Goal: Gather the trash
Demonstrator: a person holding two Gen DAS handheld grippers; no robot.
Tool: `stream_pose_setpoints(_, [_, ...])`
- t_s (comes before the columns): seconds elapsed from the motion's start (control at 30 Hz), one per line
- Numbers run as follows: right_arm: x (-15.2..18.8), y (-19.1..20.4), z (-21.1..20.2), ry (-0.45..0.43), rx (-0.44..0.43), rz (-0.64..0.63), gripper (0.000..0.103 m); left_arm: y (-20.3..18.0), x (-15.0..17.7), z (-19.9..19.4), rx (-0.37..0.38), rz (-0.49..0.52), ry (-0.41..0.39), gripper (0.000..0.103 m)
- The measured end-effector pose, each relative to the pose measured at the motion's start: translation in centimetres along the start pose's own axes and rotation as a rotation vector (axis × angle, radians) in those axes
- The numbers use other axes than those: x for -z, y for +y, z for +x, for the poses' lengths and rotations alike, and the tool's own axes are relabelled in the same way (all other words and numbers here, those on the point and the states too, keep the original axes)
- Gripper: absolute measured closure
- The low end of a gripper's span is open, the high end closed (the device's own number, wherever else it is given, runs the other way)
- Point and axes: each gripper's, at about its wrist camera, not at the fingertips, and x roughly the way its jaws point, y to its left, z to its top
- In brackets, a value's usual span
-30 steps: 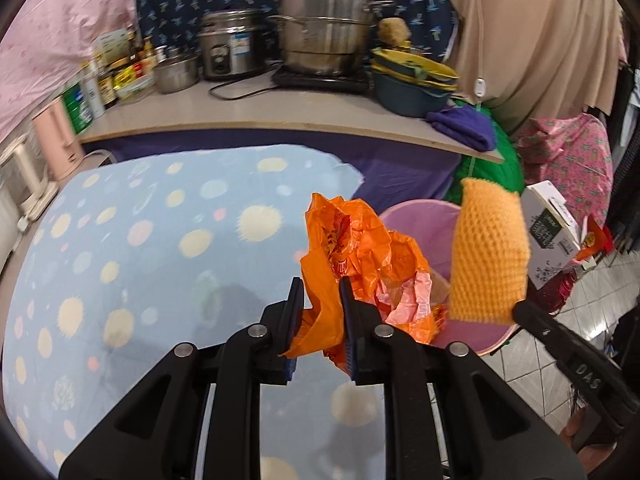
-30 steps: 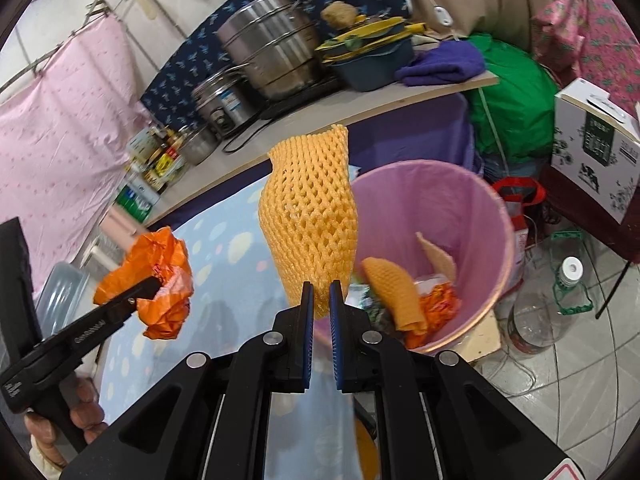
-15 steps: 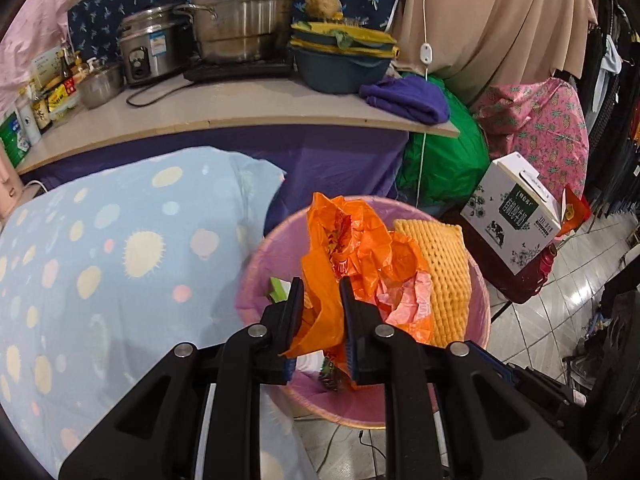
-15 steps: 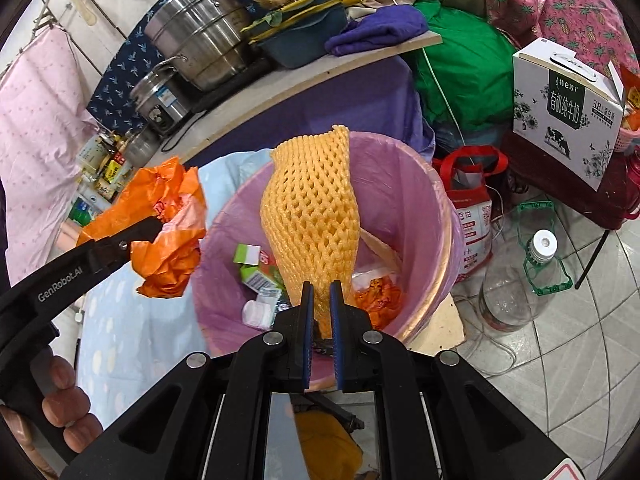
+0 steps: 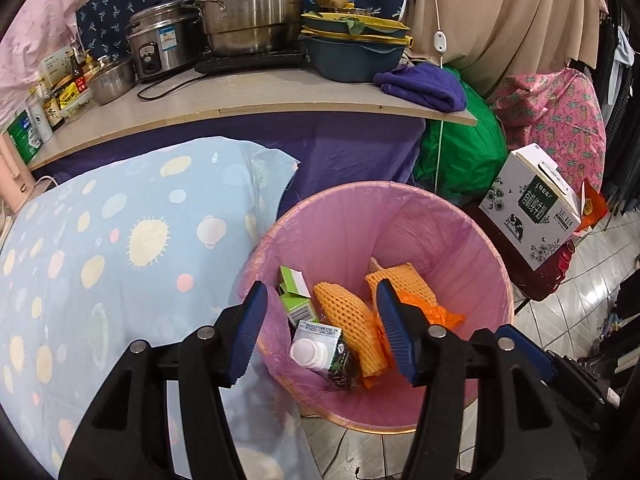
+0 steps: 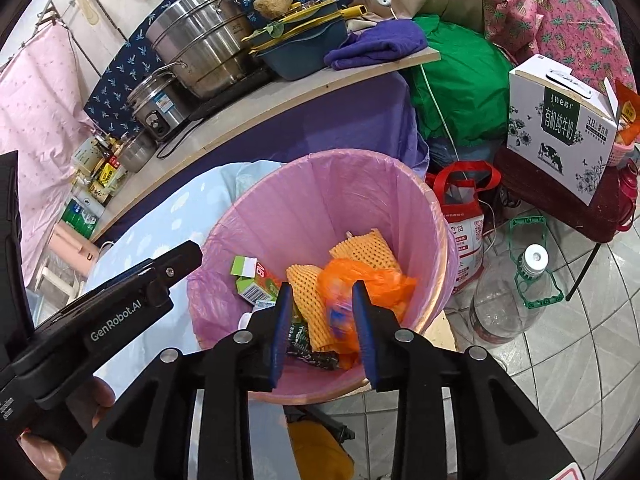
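Orange bag [image 6: 362, 280] lies in the bin [image 6: 400, 184], below both parted tongs.

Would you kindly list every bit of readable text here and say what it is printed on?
"GenRobot.AI": side of the left gripper.
"有机纯牛奶": green panel of the white milk box.
Carton labels in the bin, the red-handled bag and the counter bottles: too small or blurred.
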Motion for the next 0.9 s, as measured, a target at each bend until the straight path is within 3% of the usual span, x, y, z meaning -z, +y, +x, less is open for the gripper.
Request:
stream_pose_setpoints(0.3, [0.0, 1.1, -1.1, -0.015, -0.015, -0.021, 0.068, 0.8, 0.5, -1.0, -0.034, -0.013, -0.011, 0.046])
stream_pose_setpoints(0.47, [0.2, 1.9, -2.0, -0.038, -0.001, -0.049, 0.052, 1.7, 1.2, -2.0, -0.071, -0.030, -0.021, 0.036])
stream_pose_setpoints(0.73, [1.3, 3.2, -3.2, -0.047, 0.021, -0.103, 0.042, 3.6, 3.1, -3.7, -0.132, -0.068, -0.022, 0.031])
stream_pose_setpoints(0.9, [2.4, 4.5, -4.1, -0.051, 0.041, -0.167, 0.040, 4.6, 4.3, -4.9, -0.155, -0.090, -0.018, 0.030])
